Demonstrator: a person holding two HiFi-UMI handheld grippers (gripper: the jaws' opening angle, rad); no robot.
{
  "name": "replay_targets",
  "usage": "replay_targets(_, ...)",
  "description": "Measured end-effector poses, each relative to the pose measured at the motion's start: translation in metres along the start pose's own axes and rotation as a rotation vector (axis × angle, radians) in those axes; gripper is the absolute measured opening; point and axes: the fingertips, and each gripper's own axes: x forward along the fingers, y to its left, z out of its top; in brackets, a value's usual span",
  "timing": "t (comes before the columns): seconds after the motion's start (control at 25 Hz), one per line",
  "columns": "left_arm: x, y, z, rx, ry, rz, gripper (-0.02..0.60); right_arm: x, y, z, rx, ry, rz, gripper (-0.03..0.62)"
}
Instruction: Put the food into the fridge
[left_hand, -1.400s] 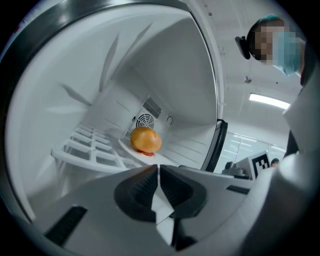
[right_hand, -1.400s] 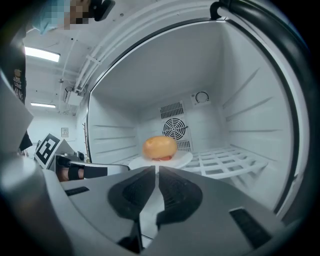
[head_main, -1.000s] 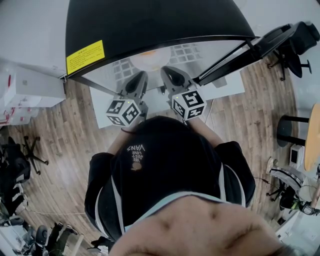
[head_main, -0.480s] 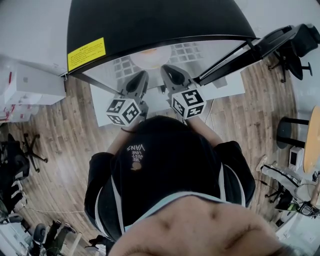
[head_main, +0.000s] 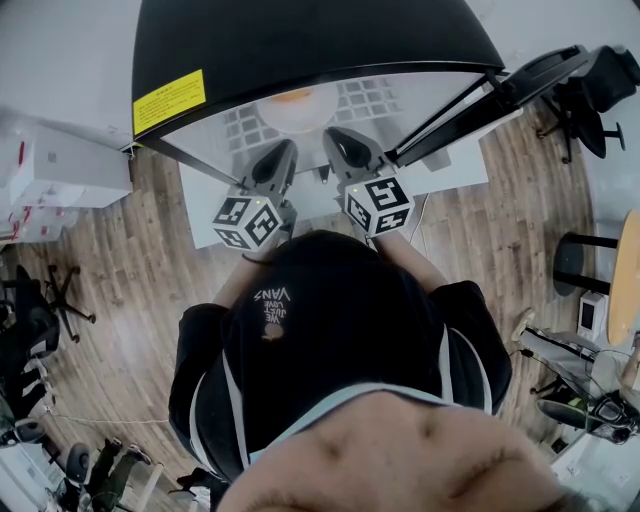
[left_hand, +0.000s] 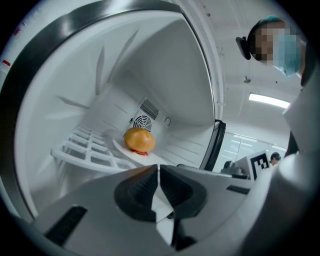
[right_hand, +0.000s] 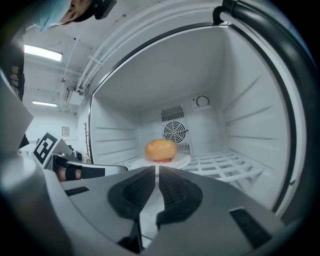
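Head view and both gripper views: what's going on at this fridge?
A person holds the left gripper and the right gripper inside the open, white-lined fridge. A round orange-brown bun on a round white plate sits on the white wire shelf. Both grippers' jaws are closed, tips at the plate's near rim; whether they pinch it isn't clear.

A round golden-orange bun (right_hand: 161, 149) with a red layer showing under its lower edge sits upright on a small white plate (right_hand: 183, 161). The plate rests on the white grid shelf (right_hand: 225, 167) inside the fridge (right_hand: 247, 112), midway between the shelf's side edges and toward its back edge, just before the round fan grille (right_hand: 175, 132). The fridge stands open, white inside, black outside.
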Motion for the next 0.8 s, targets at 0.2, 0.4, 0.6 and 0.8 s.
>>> replay_targets(0.2,-0.004,-0.006,0.001,0.01,-0.006,0.005,0.026,-0.007,0.002,0.002,-0.007,0.003,0.006,0.032)
replay_targets(0.4,-0.009,-0.012,0.001,0.009,-0.012,0.021,0.026,-0.014,0.004,0.003,-0.012,0.009,0.019,0.032)
replay_targets(0.6,-0.015,-0.019,0.0,0.007,-0.017,0.037,0.026,-0.022,0.006,0.003,-0.008,0.013,0.027,0.032)
replay_targets(0.8,-0.022,-0.025,-0.002,0.009,-0.021,0.051,0.026,-0.033,0.008,0.003,-0.007,0.014,0.03,0.032)
